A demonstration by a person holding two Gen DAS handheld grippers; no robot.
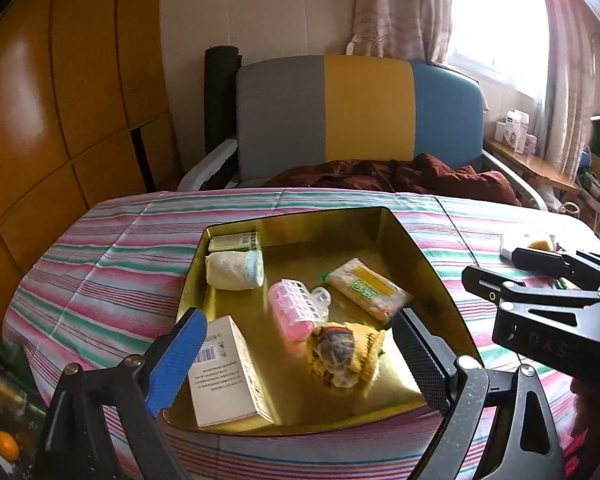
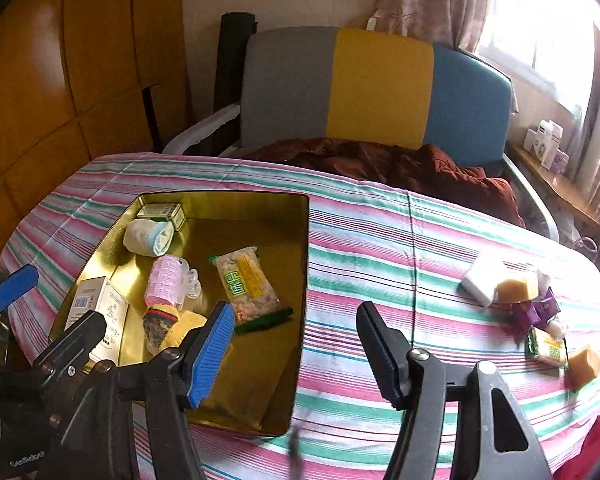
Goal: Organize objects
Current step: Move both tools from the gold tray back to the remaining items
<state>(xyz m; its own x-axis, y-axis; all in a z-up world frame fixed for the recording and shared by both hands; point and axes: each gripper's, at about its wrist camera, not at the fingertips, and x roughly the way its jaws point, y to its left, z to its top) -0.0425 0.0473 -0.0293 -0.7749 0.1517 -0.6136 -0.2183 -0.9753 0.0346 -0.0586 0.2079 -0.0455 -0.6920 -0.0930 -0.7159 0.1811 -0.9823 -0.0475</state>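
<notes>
A gold metal tray (image 1: 300,216) lies on the striped cloth. It holds a small green-and-white box (image 1: 234,241), a rolled white sock (image 1: 234,270), a pink hair roller (image 1: 296,308), a snack packet (image 1: 366,290), a yellow knitted item (image 1: 346,354) and a white carton (image 1: 228,372). My left gripper (image 1: 300,360) hovers open over the tray's near end, above the yellow item and not touching it. My right gripper (image 2: 298,352) is open and empty over the tray's right wall (image 2: 305,280). Loose on the cloth to the right are a white block (image 2: 480,280), two yellow sponge cubes (image 2: 516,286), a purple packet (image 2: 536,312) and another snack packet (image 2: 548,346).
The striped cloth (image 2: 380,240) covers a rounded table. Behind it stands a grey, yellow and blue chair (image 1: 364,108) with a brown garment (image 1: 400,176) on its seat. Wooden cabinets (image 1: 60,100) are on the left. A shelf with small boxes (image 1: 516,130) sits by the window on the right.
</notes>
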